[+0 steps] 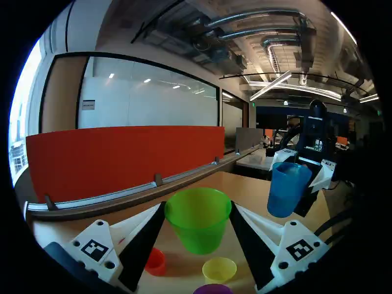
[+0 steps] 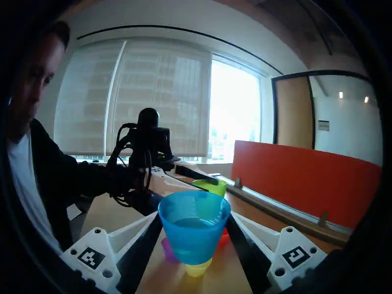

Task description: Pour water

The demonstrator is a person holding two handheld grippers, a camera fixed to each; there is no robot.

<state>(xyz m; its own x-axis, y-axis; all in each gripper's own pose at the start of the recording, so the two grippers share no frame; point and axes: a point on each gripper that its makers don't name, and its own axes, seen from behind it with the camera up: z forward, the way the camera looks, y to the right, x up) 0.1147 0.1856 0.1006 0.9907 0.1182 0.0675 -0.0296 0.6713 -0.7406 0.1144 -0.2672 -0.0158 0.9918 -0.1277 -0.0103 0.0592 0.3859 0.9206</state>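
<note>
The left tongs (image 1: 197, 210) are gripping the green cup (image 1: 198, 228) upright above the counter (image 1: 250, 188). The right tongs (image 2: 194, 218) are clasping the blue cup (image 2: 194, 240), part-filled with water (image 2: 191, 223), which is hanging apart, right of the green rim; pouring likely means tipping leftward.

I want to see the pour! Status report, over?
Left gripper shut on green cup. Right gripper shut on blue cup, water inside. Small cups on table below, not blocking.
</note>
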